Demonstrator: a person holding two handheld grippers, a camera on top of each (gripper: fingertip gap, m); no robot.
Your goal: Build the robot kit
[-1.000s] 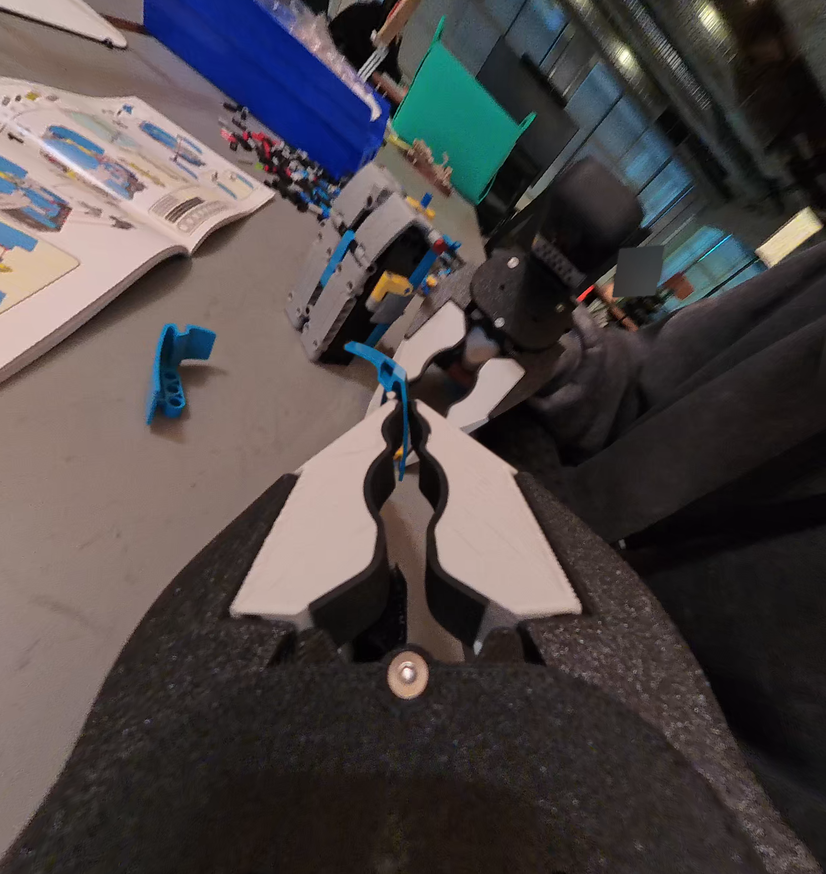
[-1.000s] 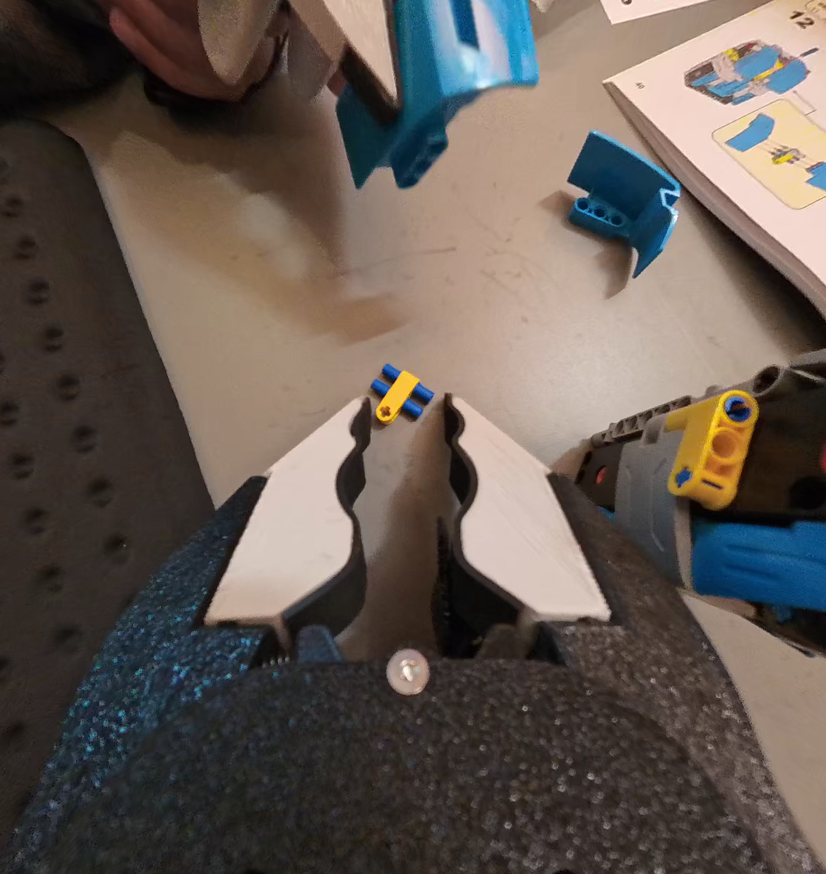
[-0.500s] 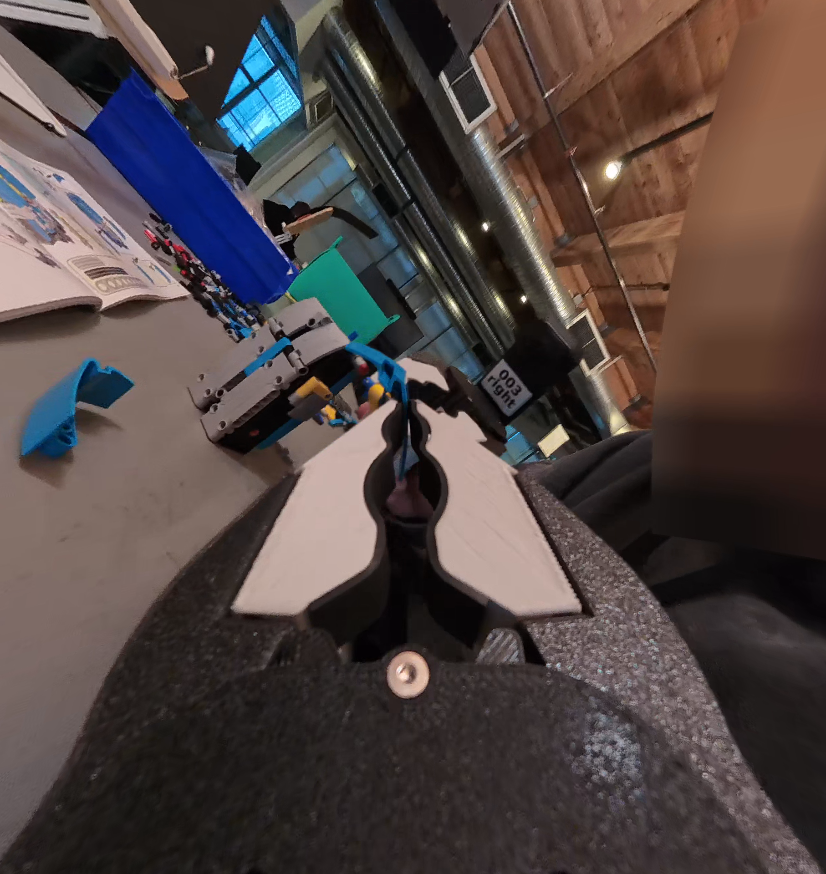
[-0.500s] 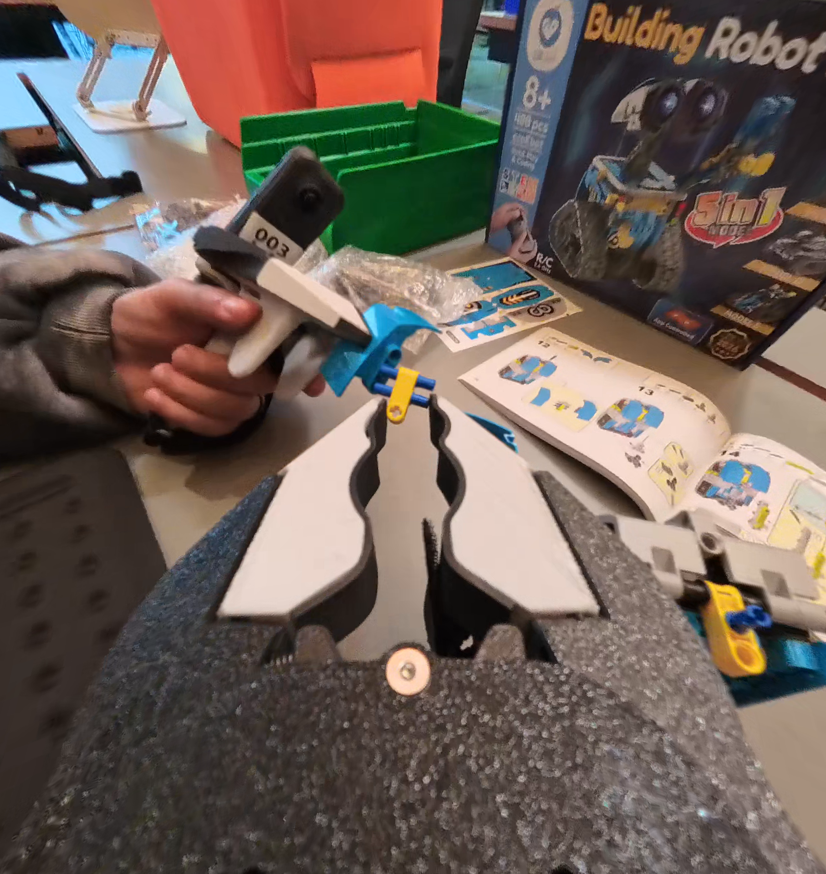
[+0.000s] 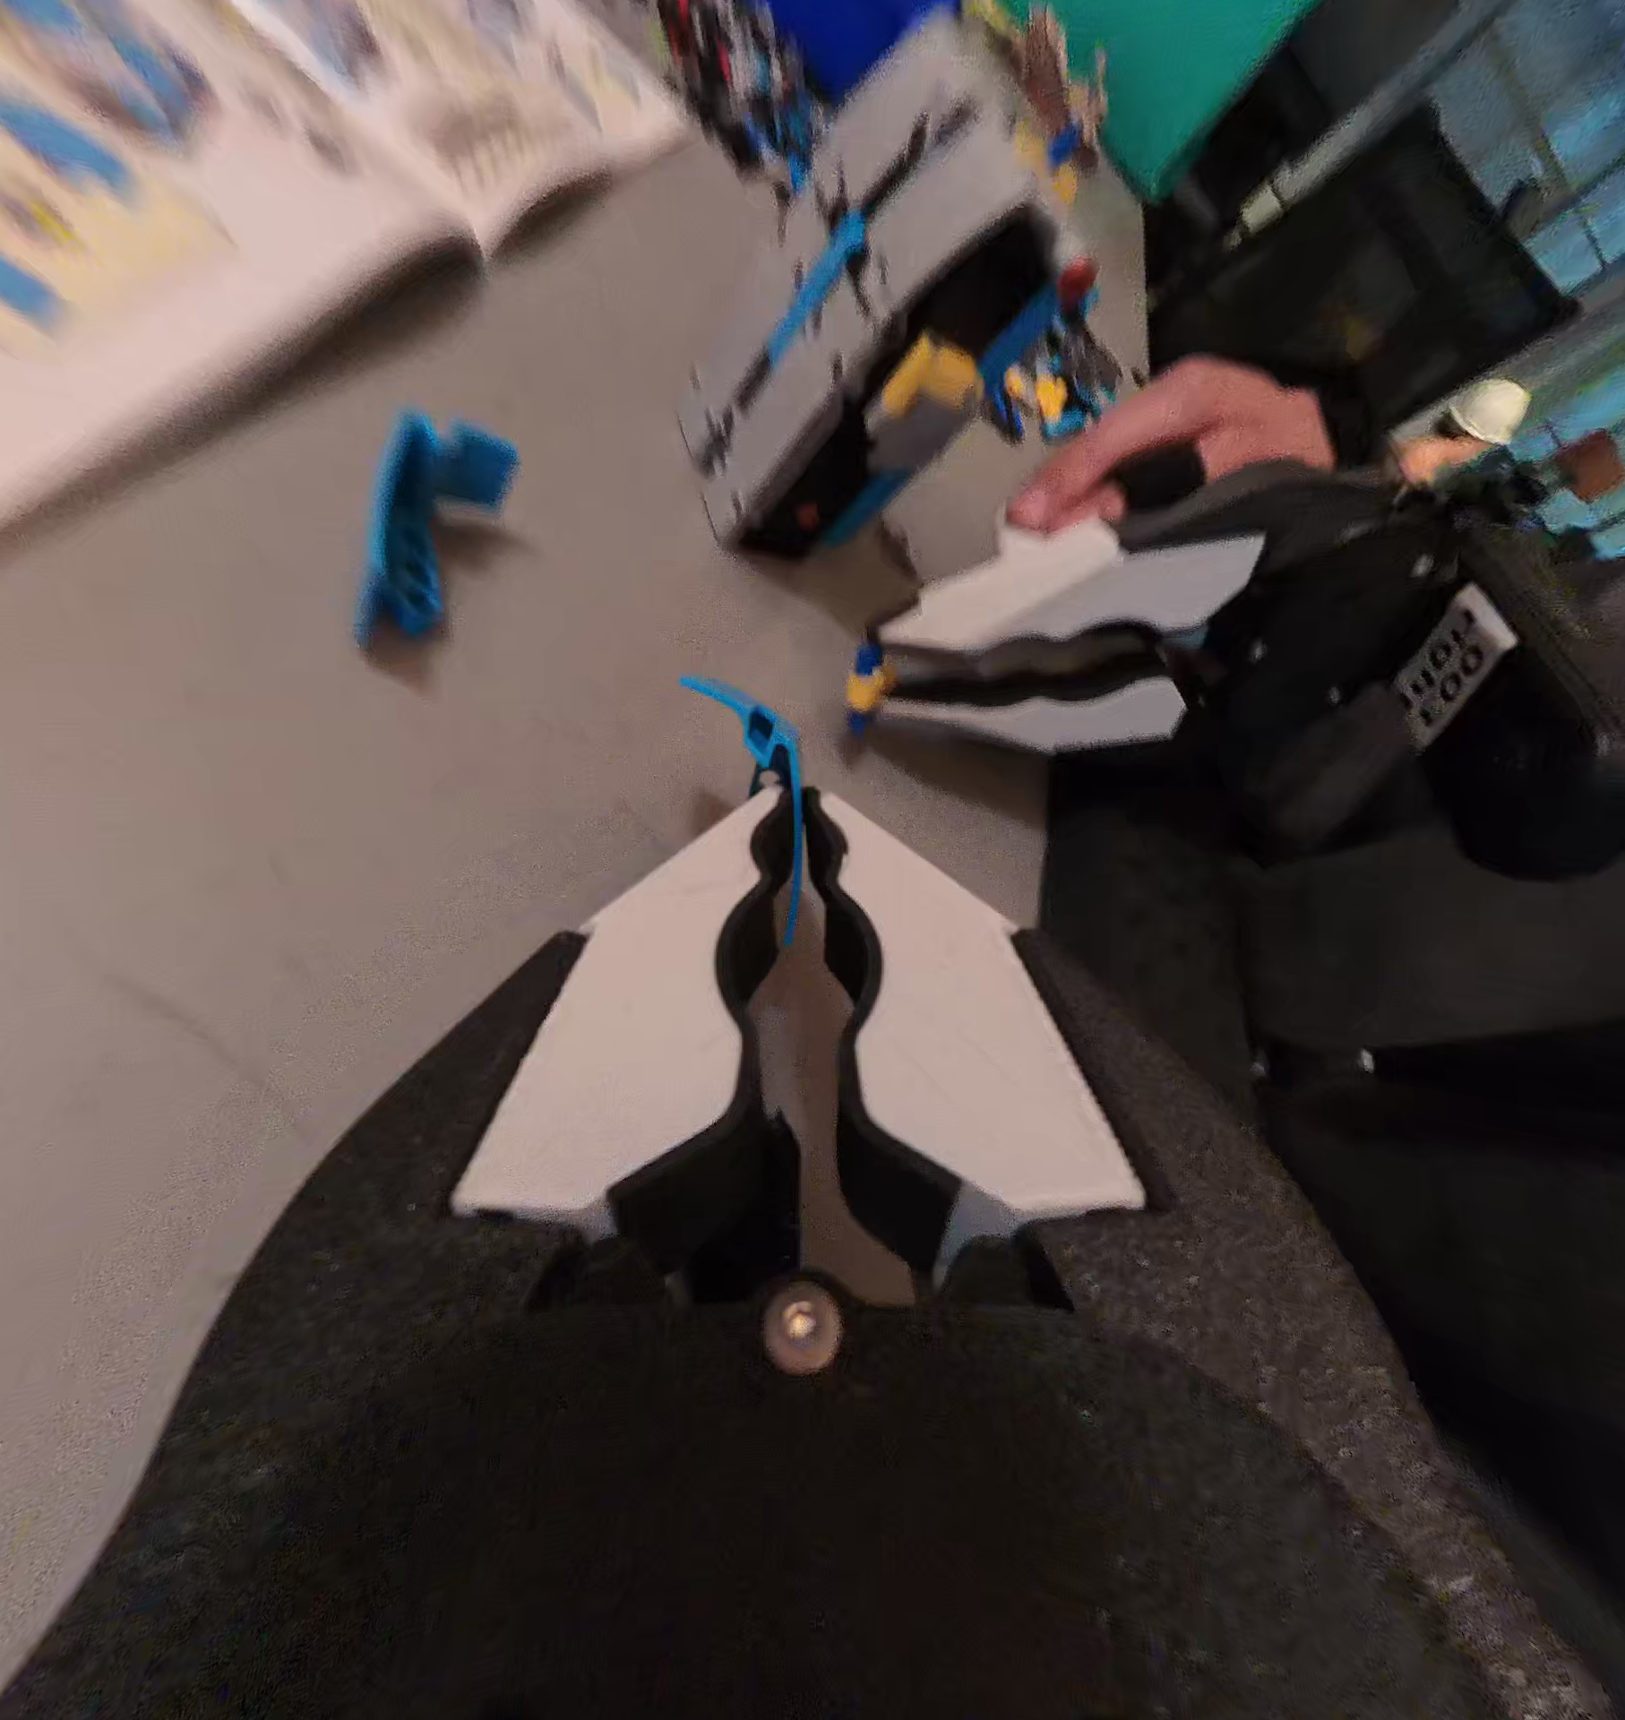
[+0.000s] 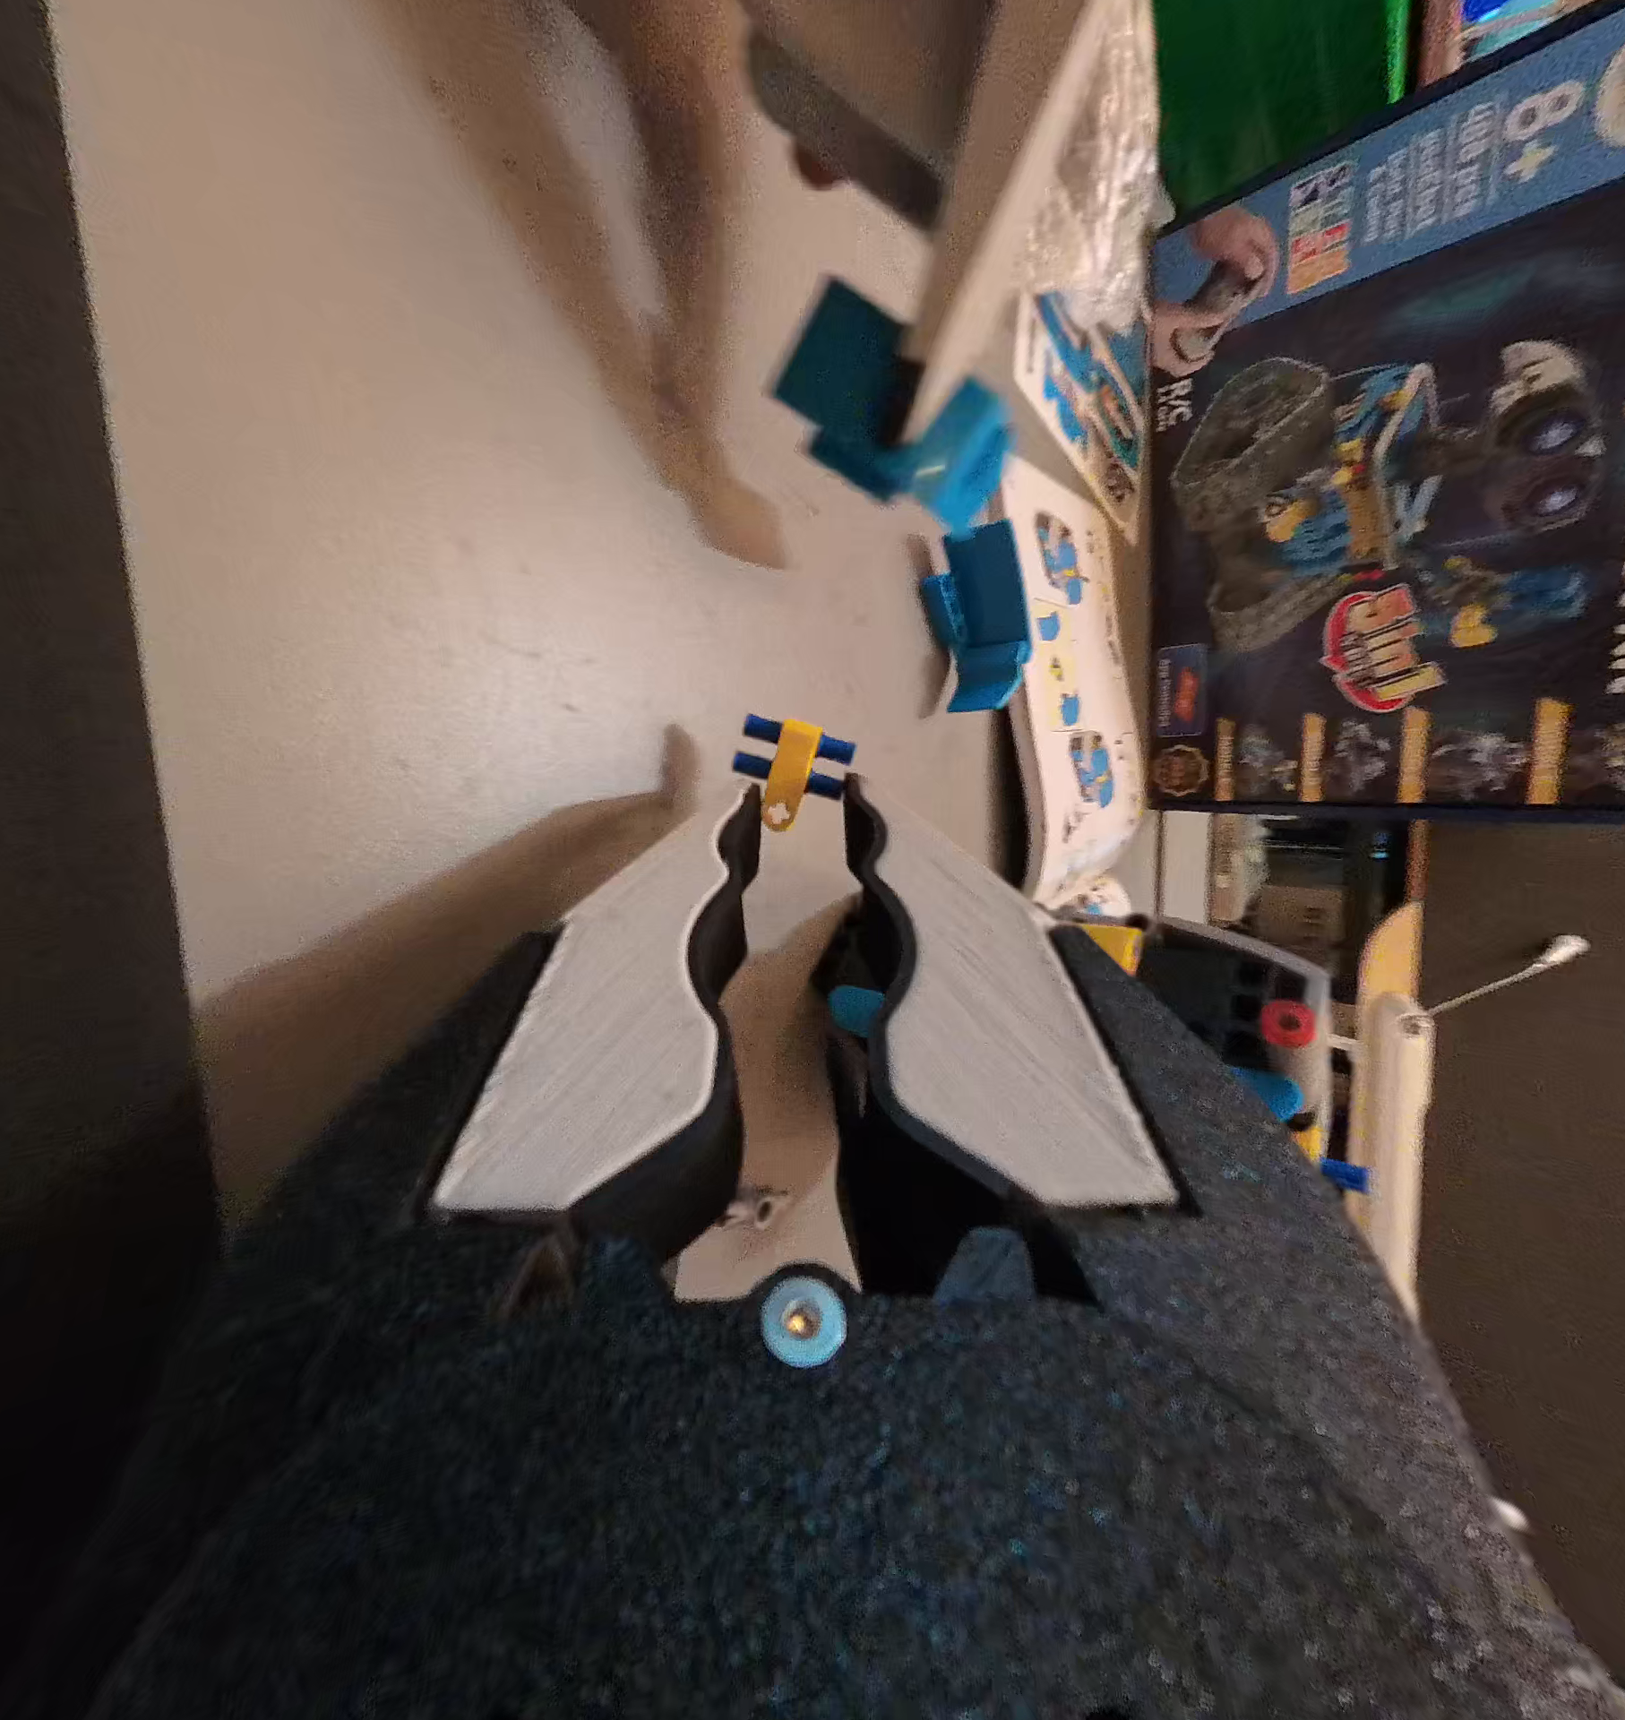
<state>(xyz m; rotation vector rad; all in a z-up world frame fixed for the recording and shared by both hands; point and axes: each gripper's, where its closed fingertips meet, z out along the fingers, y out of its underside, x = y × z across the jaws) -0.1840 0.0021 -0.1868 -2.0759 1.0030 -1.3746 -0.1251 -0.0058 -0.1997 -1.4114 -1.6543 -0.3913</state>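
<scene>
Blue curved panel [image 5: 776,745] is pinched in my left gripper's [image 5: 793,802] jaws; my right gripper's [image 6: 798,791] jaws clamp a yellow connector [image 6: 790,772] by its tail, its blue pins free.

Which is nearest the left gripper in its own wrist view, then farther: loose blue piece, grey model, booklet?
From the left gripper:
1. Loose blue piece, ahead left on the table.
2. Grey model, ahead right.
3. Booklet, far left.

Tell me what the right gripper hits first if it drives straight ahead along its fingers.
Probably bare grey tabletop. The right gripper, shut on a yellow connector with blue pins, has nothing else directly beyond it; the loose blue panel sits off to the side. Depth is uncertain.
</scene>
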